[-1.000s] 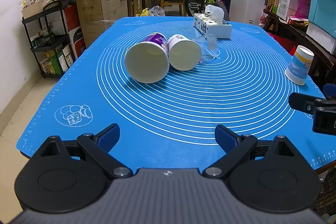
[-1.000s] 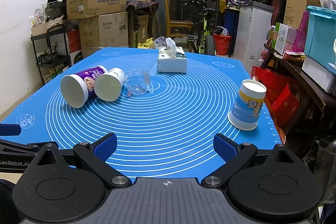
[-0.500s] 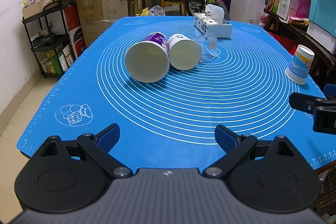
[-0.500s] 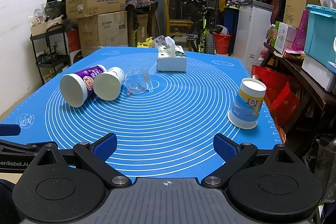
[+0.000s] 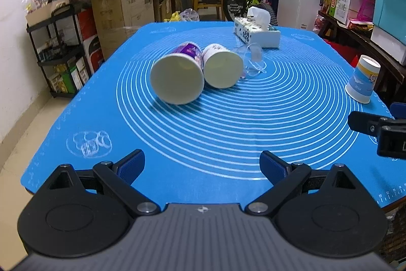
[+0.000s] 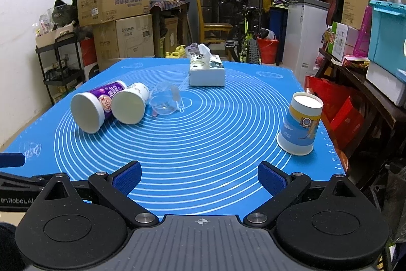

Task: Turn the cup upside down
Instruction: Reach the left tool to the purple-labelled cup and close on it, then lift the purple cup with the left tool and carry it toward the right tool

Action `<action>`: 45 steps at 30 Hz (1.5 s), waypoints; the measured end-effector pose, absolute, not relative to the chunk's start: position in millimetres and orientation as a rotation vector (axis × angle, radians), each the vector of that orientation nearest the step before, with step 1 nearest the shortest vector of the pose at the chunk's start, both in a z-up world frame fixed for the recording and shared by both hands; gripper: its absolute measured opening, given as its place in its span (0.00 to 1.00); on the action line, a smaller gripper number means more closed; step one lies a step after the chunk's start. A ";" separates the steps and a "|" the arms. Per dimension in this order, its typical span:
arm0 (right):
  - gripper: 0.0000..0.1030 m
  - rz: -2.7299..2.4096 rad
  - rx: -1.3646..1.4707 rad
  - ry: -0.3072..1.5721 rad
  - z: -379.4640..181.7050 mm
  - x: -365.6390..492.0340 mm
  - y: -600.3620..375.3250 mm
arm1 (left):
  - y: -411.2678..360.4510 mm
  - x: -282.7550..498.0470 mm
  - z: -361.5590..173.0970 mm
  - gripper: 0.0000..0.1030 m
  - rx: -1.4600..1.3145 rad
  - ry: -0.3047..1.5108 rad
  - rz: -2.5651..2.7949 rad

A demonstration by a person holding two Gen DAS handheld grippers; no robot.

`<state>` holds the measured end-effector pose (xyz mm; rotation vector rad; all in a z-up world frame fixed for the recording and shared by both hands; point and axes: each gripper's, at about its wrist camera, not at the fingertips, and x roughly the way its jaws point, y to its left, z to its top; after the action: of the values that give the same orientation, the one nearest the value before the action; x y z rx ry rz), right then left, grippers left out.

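Currently I hold both tongs, left [image 5: 202, 163] and right [image 6: 199, 175], wide open and empty. The blue cup [image 6: 300, 126] stands inverted near the counter's [image 6: 203, 144] right edge.

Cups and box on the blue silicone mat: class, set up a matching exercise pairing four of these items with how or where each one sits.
Column 1:
1. purple-labelled paper cup
2. blue-and-yellow paper cup
3. clear plastic cup
4. white tissue box

Column 2:
A. far end of the blue mat
B. upside down, right side
C. on its side, leftmost
D. on its side, see-through

Pairs: 1-C, 2-B, 3-D, 4-A
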<state>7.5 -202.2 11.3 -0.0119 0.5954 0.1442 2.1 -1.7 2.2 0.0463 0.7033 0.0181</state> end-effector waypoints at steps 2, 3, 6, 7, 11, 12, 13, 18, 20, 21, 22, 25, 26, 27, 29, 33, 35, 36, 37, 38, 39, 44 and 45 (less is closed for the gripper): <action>0.95 0.141 -0.005 0.592 12.1 11.0 -203.3 | -1.7 6.3 4.8 0.93 0.058 0.694 0.021; 0.95 0.138 -0.005 0.589 12.5 12.8 -203.4 | -0.7 9.9 6.0 0.93 0.059 0.690 0.024; 0.95 0.135 0.001 0.581 15.3 20.1 -205.4 | 5.1 23.2 11.9 0.93 0.044 0.681 0.032; 0.95 0.136 0.004 0.579 16.4 23.6 -205.4 | 7.5 28.7 14.1 0.93 0.040 0.676 0.036; 0.95 0.140 0.007 0.564 20.3 38.1 -202.4 | 15.0 56.2 22.9 0.93 0.060 0.641 0.071; 0.95 0.141 0.004 0.560 20.9 41.9 -200.8 | 16.8 65.0 24.2 0.93 0.072 0.635 0.075; 0.95 0.143 0.003 0.557 21.3 45.5 -199.1 | 18.1 72.2 25.1 0.93 0.080 0.632 0.077; 0.95 0.152 -0.003 0.558 17.6 60.0 -194.1 | 25.0 105.6 24.2 0.93 0.096 0.632 0.090; 0.95 0.153 -0.005 0.563 13.2 63.2 -193.9 | 27.9 120.5 22.9 0.93 0.092 0.638 0.092; 0.95 0.152 -0.006 0.566 11.4 64.9 -193.6 | 29.5 127.2 21.9 0.93 0.088 0.644 0.090; 0.95 0.150 -0.006 0.570 9.5 66.8 -193.5 | 30.8 134.8 20.4 0.93 0.083 0.655 0.086; 0.95 0.141 -0.004 0.579 5.4 70.3 -194.8 | 33.2 152.1 13.7 0.93 0.093 0.697 0.058; 0.95 0.136 -0.003 0.582 4.6 71.3 -195.7 | 34.2 155.2 11.1 0.93 0.095 0.709 0.055; 0.95 0.131 -0.001 0.584 3.6 72.4 -196.9 | 35.5 159.1 8.5 0.93 0.088 0.722 0.051; 0.95 0.123 0.004 0.587 2.3 73.1 -199.2 | 38.7 164.7 3.4 0.92 0.070 0.752 0.030; 0.95 0.115 0.014 0.593 0.2 75.0 -201.8 | 39.9 171.8 -2.1 0.89 0.080 0.782 0.022; 0.95 0.118 0.017 0.594 -0.7 75.3 -202.9 | 41.4 172.5 -3.6 0.79 0.084 0.795 0.016; 0.95 0.119 0.016 0.595 -1.2 75.3 -202.9 | 41.8 172.1 -4.2 0.76 0.081 0.803 0.000; 0.95 0.119 0.015 0.595 -1.5 75.4 -202.9 | 40.8 173.6 -3.7 0.76 0.082 0.805 -0.007; 0.95 0.118 0.016 0.595 -1.5 75.2 -203.0 | 40.3 172.3 -3.2 0.75 0.091 0.801 -0.006; 0.95 0.119 0.017 0.595 -1.2 75.4 -203.0 | 40.7 171.8 -2.4 0.75 0.096 0.801 -0.008; 0.95 0.115 0.021 0.589 0.2 74.3 -203.6 | 40.5 169.0 -1.0 0.73 0.093 0.793 0.013; 0.95 0.114 0.022 0.588 0.8 73.7 -204.1 | 41.0 167.4 -0.5 0.73 0.093 0.789 0.025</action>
<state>73.7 -204.1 0.8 0.0220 0.5879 0.1141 167.4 41.0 -0.5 0.0925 0.7894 0.0248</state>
